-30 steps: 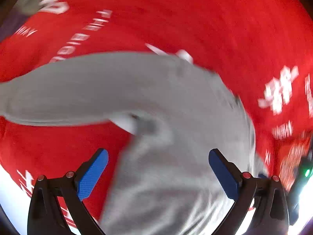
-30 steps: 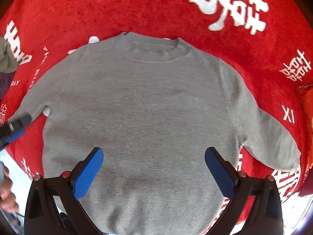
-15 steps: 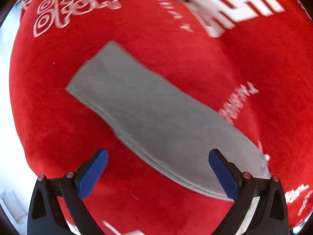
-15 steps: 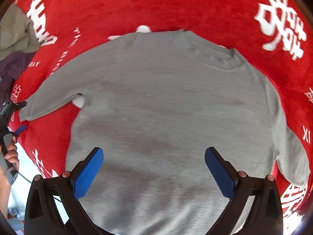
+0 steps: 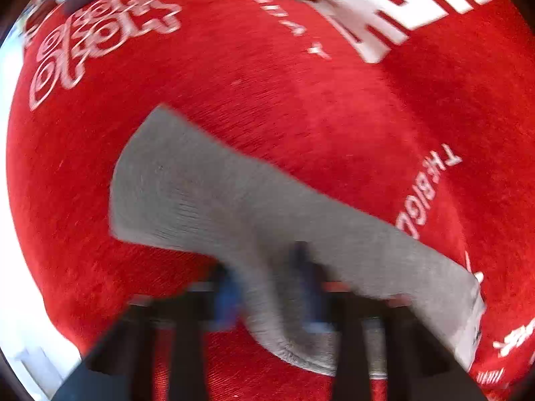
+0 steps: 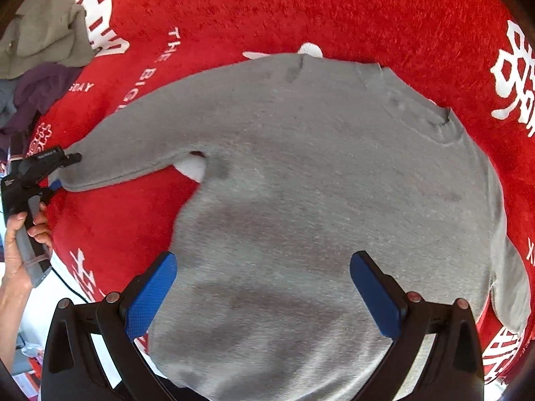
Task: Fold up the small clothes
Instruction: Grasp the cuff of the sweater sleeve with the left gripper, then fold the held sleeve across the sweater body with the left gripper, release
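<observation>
A grey sweater (image 6: 317,183) lies flat on a red cloth (image 6: 301,10) with white lettering, neck at the far right. Its left sleeve (image 5: 234,207) stretches across the left wrist view. My left gripper (image 5: 271,294) is blurred and closed on the lower edge of that sleeve; the right wrist view shows it (image 6: 57,170) at the sleeve's cuff end, held by a hand. My right gripper (image 6: 264,294) is open and empty above the sweater's lower body.
A heap of olive, purple and grey clothes (image 6: 40,56) lies at the far left of the red cloth. The cloth's edge and a white floor (image 6: 57,297) show at the lower left. The other sleeve (image 6: 511,284) lies at the right.
My left gripper has moved onto the sleeve and closed from open onto its edge. My right gripper's view has swung a little left; its jaws stay open.
</observation>
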Tool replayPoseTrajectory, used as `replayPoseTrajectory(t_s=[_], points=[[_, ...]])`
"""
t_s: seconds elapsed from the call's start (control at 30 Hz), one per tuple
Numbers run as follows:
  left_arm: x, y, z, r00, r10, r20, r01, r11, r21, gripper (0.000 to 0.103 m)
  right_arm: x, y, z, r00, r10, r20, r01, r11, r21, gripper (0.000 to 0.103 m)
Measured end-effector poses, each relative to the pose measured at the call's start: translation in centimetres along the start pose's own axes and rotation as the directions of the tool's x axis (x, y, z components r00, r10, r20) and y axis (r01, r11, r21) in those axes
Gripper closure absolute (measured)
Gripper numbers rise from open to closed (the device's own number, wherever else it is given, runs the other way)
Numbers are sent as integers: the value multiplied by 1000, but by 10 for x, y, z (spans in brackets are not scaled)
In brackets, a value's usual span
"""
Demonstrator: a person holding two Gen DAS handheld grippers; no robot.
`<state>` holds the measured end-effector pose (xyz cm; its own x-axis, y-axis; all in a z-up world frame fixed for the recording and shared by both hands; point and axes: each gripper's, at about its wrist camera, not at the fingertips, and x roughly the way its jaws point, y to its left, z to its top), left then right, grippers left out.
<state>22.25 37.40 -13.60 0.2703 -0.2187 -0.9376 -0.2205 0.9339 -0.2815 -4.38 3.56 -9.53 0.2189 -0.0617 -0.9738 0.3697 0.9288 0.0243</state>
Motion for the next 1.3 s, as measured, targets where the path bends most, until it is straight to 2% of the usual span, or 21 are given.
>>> replayPoseTrajectory(t_s=[0.1,0.2,0.3,0.47,0.57,0.67,0.7,0.77,0.87,0.9,0.97,1.0,1.03,1.1,1.13,1.2,1.27,1.3], points=[[-12,-17,2,999,-9,31,6,997,78,91,-5,0,-1,1000,14,12,-14,1000,19,0],[-37,-44,-3,994,-94,60,84,985,154,92,-10,-8,-5,999,25,26,-26,999,45,0],[-64,-89,-14,982,-170,85,143,954,264,92,-15,-18,-9,999,37,38,-40,997,71,0],[-93,-195,-52,947,-315,58,260,862,436,92,-28,-52,-17,998,39,58,-45,993,108,0],[-98,-266,-92,919,-395,4,332,778,534,92,-39,-88,-24,996,31,86,-45,985,167,0],[-86,-342,-147,898,-429,-103,397,685,611,92,-49,-126,-33,994,17,110,-42,972,229,0],[-84,-357,-161,897,-426,-117,399,667,629,92,-51,-143,-39,993,7,116,-37,966,256,0],[-71,-394,-202,905,-398,-152,385,611,691,92,-53,-168,-48,993,-3,119,-32,955,295,0],[-32,-433,-264,927,-311,-210,356,546,758,92,-50,-209,-68,993,-23,112,-20,931,365,0],[-28,-438,-276,932,-293,-215,347,537,769,92,-48,-222,-74,994,-27,109,-18,921,389,0],[-6,-447,-305,953,-226,-203,293,508,810,92,-41,-246,-87,995,-31,97,-14,899,438,0],[5,-450,-319,969,-182,-169,239,496,835,92,-37,-257,-92,996,-28,90,-17,888,459,0],[10,-451,-326,977,-149,-152,206,486,850,91,-32,-268,-98,996,-24,84,-19,876,481,0],[18,-450,-338,986,-85,-143,166,472,866,91,-26,-283,-106,997,-13,77,-28,859,511,0],[18,-447,-339,986,-75,-151,168,475,864,91,-24,-287,-107,997,-9,77,-33,854,520,0],[12,-443,-337,988,-67,-143,157,480,863,72,-22,-293,-106,996,3,87,-49,845,532,0],[-7,-434,-328,991,-89,-97,128,491,861,20,-23,-299,-103,995,9,102,-63,845,531,0],[-16,-427,-321,992,-101,-73,114,496,861,11,-24,-297,-98,993,17,113,-74,847,526,0]])
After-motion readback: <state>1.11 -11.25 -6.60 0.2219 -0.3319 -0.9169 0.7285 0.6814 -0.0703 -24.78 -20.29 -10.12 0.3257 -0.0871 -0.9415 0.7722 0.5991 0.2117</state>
